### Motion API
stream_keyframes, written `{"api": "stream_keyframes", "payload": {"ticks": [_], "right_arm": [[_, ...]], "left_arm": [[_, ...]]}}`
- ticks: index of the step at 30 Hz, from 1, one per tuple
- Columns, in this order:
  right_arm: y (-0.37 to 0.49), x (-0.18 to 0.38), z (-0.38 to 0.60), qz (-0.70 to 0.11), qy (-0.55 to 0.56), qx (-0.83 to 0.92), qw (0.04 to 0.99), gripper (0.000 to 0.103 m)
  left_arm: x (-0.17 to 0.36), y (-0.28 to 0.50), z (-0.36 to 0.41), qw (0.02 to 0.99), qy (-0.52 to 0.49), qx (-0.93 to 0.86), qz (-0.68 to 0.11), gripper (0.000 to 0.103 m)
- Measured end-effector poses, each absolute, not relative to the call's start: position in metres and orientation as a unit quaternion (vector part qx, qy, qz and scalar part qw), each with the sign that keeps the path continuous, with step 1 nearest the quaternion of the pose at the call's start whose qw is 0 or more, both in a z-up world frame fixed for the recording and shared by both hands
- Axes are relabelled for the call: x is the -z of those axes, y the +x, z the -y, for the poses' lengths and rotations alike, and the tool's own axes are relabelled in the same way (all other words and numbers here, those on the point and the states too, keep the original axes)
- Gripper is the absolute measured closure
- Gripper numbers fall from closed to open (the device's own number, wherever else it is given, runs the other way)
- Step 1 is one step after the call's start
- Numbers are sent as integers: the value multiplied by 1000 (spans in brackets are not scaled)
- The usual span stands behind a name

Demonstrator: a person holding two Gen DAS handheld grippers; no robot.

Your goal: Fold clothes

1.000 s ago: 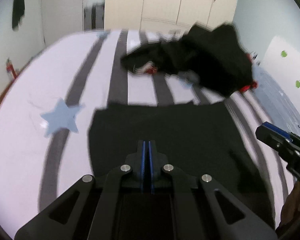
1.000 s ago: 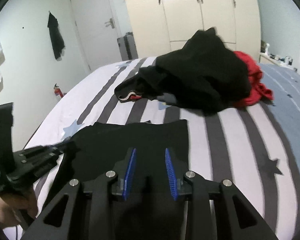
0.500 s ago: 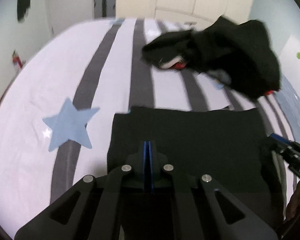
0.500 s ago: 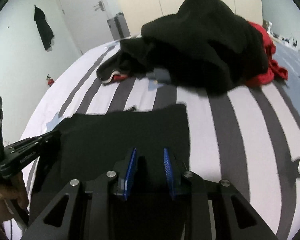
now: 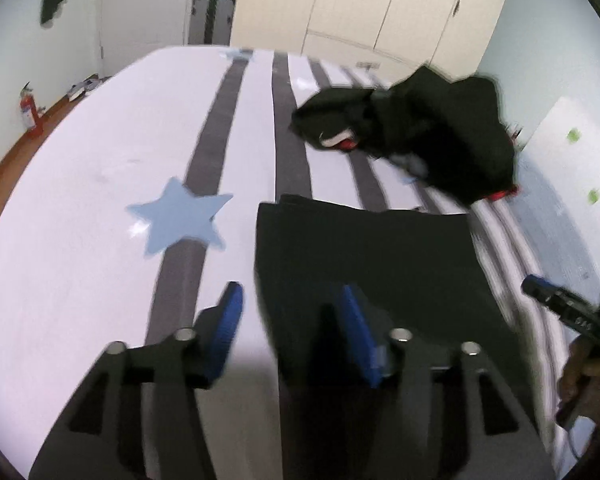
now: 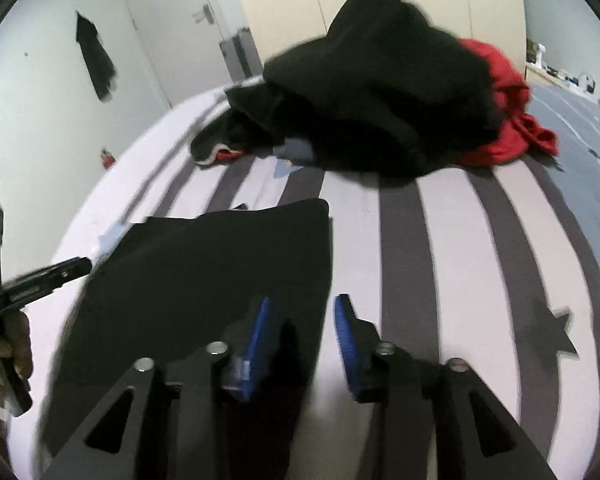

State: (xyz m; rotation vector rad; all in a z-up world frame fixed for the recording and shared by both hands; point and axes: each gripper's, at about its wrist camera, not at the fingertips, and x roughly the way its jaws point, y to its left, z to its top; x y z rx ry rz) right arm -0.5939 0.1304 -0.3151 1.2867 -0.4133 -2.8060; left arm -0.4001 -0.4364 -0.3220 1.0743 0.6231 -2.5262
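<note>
Where the black garment [image 5: 364, 264] lies flat on the striped bedsheet [image 5: 100, 240], it reads as a dark rectangle, far edge square, near part running under both tools. Left gripper [image 5: 288, 320]: blue pads spread wide, straddling the garment's left edge, nothing held. Right gripper [image 6: 304, 334]: pads apart, astride the right edge, empty. Both appear set to take the sides.

Beyond: heap of black clothes [image 6: 380, 96] with a red garment [image 6: 500, 120] behind it, well apart from the flat piece. Blue star [image 5: 176, 216] printed on the sheet just left of it.

Risk, as judged: pads closing here may pinch the sheet along with the cloth, or catch only the top layer, skewing the fold. Motion blur hides layer count.
</note>
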Motion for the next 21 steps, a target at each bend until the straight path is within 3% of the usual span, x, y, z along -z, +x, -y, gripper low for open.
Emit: {"api": "stream_keyframes", "payload": {"ticks": [2,5,14,17,21], "right_arm": [[-560,304,-128,140,403,904,23,58],[-510,294,-115,142,402,904,35,51],[-435,328,-74,185,454,871,39,47],[-430,337,-77,215,452,865,35,38],[-424,344,-84,254,446,858,36,37]], "left_arm": [[311,-361,422,166,359,889,-232,40],[309,-310,397,170,360,881,-256,34],[343,-268,340,172,396,861,-268,33],[363,-268,335,180,417,849,-268,33],[387,-263,336,184,419,841,-289,32]]}}
